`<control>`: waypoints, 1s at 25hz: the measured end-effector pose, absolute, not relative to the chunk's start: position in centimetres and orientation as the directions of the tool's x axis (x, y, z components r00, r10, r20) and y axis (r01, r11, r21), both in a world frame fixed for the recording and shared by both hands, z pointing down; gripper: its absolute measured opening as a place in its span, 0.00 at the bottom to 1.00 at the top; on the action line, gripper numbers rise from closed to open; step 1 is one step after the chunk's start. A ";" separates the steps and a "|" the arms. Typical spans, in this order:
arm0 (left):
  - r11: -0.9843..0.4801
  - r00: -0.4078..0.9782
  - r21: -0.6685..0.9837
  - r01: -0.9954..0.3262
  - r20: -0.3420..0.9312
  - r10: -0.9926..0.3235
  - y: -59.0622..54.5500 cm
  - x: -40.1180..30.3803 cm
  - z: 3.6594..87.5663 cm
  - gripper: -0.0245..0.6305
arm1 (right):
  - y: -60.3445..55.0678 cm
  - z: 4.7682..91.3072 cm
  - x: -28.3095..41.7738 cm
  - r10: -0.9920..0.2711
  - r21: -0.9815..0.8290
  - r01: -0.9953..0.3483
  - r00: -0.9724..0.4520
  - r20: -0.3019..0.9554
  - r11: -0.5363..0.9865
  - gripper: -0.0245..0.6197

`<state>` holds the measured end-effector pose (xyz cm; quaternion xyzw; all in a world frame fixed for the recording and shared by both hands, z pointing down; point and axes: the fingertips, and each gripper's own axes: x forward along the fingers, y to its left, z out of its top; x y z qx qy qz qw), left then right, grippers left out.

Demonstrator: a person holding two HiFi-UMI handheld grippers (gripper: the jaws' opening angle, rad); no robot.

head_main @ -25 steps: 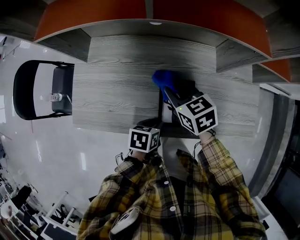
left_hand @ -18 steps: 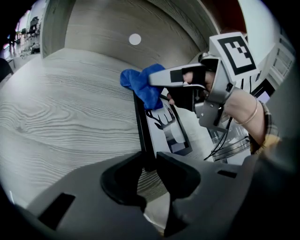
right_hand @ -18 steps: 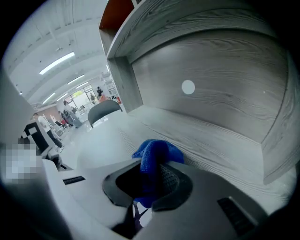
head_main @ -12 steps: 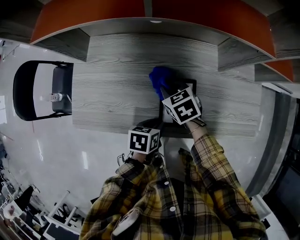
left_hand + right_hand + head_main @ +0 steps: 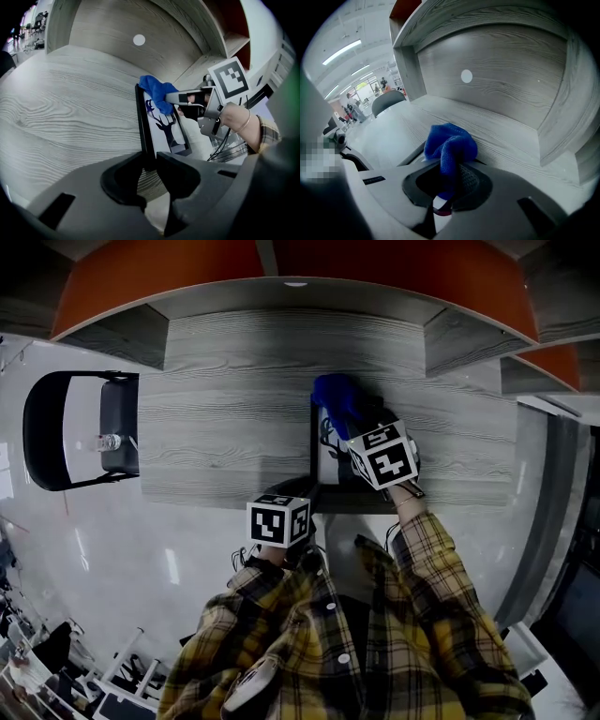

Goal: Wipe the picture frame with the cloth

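The left gripper (image 5: 150,161) is clamped on the near corner of the picture frame (image 5: 165,129), its two dark jaws pressed against the black border from either side. Ahead of these jaws the frame runs away along the grey wood-grain desk (image 5: 70,108), showing a white picture with a dark antlered silhouette. Whether the frame lies flat or is lifted a little at the held end cannot be told.

At the frame's far end, to the right of the left gripper's line of sight, the right gripper (image 5: 170,97) reaches in. Its jaws are closed on the blue cloth (image 5: 157,88), which bunches out past the fingertips and rests on the frame's far corner. In the right gripper view the jaws (image 5: 446,185) pinch a fold of the cloth (image 5: 450,143), and the bunch swells just beyond them, with the desk surface (image 5: 511,145) and its upright back panel behind.

From the head view, the left gripper (image 5: 302,491) sits at the desk's near edge, the right gripper (image 5: 349,420) beyond it and to its right, over the frame (image 5: 320,451), with the cloth (image 5: 336,395) at its tip. A plaid sleeve (image 5: 431,559) trails back from the right gripper. Well off to the left of both grippers, beside the desk, stands a black chair (image 5: 66,432).
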<state>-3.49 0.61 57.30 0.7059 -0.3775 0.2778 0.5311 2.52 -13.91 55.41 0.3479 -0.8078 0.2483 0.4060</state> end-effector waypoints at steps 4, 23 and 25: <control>-0.148 0.559 0.539 -0.829 0.794 -0.238 0.7 -3.5 57.4 0.19 | -14.0 55.4 4.7 -0.379 -0.099 -0.787 -0.399 0.835 0.609 0.10; -0.144 0.551 0.532 -0.834 0.798 -0.245 0.7 -3.4 57.5 0.19 | -12.6 55.6 13.5 -0.439 -0.086 -0.901 -0.289 0.851 0.426 0.10; -0.147 0.550 0.530 -0.835 0.798 -0.246 0.6 -3.4 57.5 0.19 | -12.4 56.0 14.1 -0.438 -0.090 -0.907 -0.283 0.853 0.411 0.10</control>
